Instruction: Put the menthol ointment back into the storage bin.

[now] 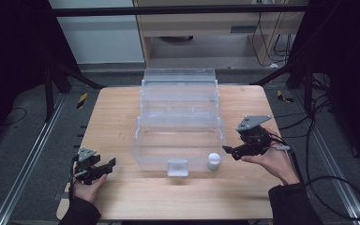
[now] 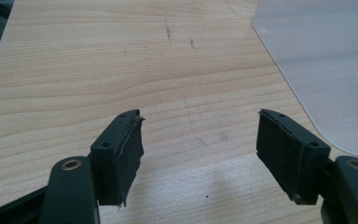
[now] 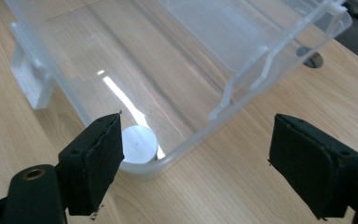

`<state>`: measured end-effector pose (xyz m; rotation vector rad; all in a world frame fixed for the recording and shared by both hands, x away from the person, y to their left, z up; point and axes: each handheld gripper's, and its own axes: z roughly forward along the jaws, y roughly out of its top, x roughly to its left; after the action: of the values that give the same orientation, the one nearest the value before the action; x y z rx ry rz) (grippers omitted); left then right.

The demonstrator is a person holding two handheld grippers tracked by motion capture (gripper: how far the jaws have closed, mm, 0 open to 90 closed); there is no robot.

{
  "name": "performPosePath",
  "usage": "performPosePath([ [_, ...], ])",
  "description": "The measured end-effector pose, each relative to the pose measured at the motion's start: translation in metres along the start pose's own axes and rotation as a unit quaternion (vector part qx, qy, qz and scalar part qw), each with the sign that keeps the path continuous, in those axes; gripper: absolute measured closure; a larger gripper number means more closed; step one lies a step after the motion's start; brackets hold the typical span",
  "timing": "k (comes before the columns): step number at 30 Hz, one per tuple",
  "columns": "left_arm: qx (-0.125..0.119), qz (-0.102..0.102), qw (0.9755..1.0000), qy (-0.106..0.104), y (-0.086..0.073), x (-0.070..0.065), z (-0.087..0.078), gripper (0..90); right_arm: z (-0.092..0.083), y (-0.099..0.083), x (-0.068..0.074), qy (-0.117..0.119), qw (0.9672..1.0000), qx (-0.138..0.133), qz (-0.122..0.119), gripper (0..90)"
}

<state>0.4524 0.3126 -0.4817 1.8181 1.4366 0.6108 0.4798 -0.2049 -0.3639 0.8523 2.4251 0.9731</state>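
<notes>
A large clear plastic storage box (image 1: 178,136) with its hinged lid tipped up and back stands in the middle of the pale wooden surface (image 1: 117,117); everything else is placed from this box. A clear latch tab (image 1: 177,167) sits at the middle of the box's near wall. A small white round cap-shaped object (image 1: 213,161) sits at the box's near right corner, inside it as far as the right gripper view shows, resting on the clear floor just behind the rounded corner wall.

The left claw (image 1: 104,165) is held in the person's left hand (image 1: 88,188) to the near left of the box, well apart from it, low over bare wood. In the left gripper view its two black jaws stand wide apart with nothing between them, and a rounded corner of the clear box (image 2: 326,70) shows ahead and to the right of the left claw (image 2: 200,154).

The right claw (image 1: 229,151) is held in the person's right hand (image 1: 274,161) just to the right of the box's near right corner, its jaws pointing toward the box and near the white object. In the right gripper view the right claw (image 3: 196,163) is spread wide and empty; the white object (image 3: 139,145) lies just beyond the left-hand jaw, with the box wall (image 3: 168,161) curving around it. The raised lid (image 3: 270,42) slants across the upper part of that view.

A dark cable (image 1: 328,178) trails from the right gripper off the right edge of the surface.
</notes>
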Motion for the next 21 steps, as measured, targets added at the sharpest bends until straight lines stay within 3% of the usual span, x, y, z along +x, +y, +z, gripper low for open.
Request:
performPosePath([
  [6, 0.001, 0.000, 1.0000, 0.001, 0.000, 0.001, 0.001, 30.9, -0.002, -0.018, -0.002, -0.016, 0.9996, -0.015, 0.020, 16.5],
  [8, 0.001, 0.001, 1.0000, 0.001, 0.000, 0.001, 0.001, 30.9, -0.002, -0.028, -0.003, -0.032, 0.9988, -0.021, 0.030, 16.1],
  [12, 0.000, -0.002, 1.0000, 0.001, 0.000, 0.001, 0.000, 31.0, 0.000, -0.038, -0.003, -0.037, 0.9978, -0.030, 0.045, 15.6],
  [21, -0.007, -0.002, 1.0000, 0.000, -0.001, 0.002, -0.001, 31.0, 0.002, -0.067, -0.012, -0.078, 0.9912, -0.051, 0.094, 14.9],
])
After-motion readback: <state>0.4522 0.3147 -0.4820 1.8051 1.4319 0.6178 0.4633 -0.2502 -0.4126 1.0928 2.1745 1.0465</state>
